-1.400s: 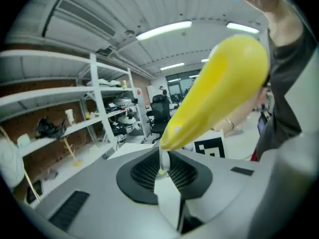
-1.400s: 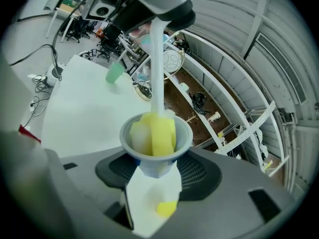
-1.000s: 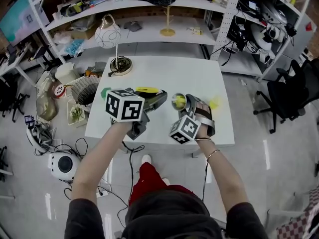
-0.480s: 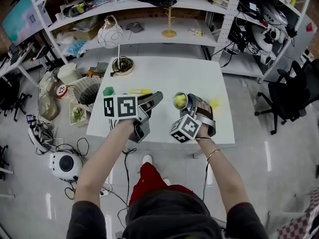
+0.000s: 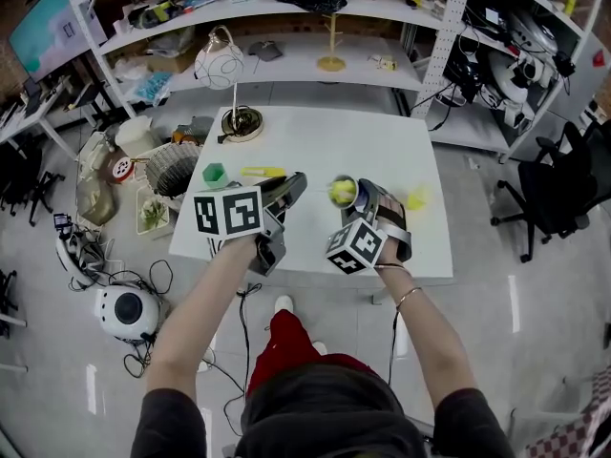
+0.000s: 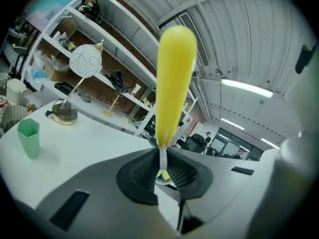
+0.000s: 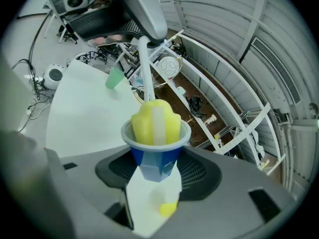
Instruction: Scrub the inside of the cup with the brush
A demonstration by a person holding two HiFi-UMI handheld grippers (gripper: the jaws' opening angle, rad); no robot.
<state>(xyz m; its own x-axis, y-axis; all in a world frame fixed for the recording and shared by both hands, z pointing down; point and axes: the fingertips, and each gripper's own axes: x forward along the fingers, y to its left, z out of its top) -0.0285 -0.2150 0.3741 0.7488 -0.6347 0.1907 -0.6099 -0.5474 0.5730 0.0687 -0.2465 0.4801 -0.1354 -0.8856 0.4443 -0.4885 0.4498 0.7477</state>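
My right gripper [image 7: 158, 171] is shut on a small blue cup [image 7: 155, 153] with a white rim, held above the white table [image 5: 325, 141]. In the head view the cup [image 5: 342, 192] sits at the right gripper's [image 5: 355, 198] tips. A yellow sponge brush head [image 7: 155, 122] fills the cup's mouth. Its white stem [image 7: 145, 68] runs up to my left gripper [image 6: 162, 171], which is shut on the stem. The brush's yellow handle [image 6: 173, 78] sticks out past the jaws. Seen from the head, that handle [image 5: 263, 172] lies left of the left gripper [image 5: 289, 187].
A green cup [image 5: 215, 174] stands on the table's left side, also seen in the left gripper view [image 6: 28, 137]. A desk lamp [image 5: 234, 122] stands at the back left corner. A small yellow object [image 5: 412, 198] lies near the right edge. A wire basket [image 5: 172, 168] stands on the floor left of the table.
My left gripper has rolled and shifted a little to the left, uncovering the green cup behind its marker cube. The brush head stays in the cup. The right gripper has kept still.
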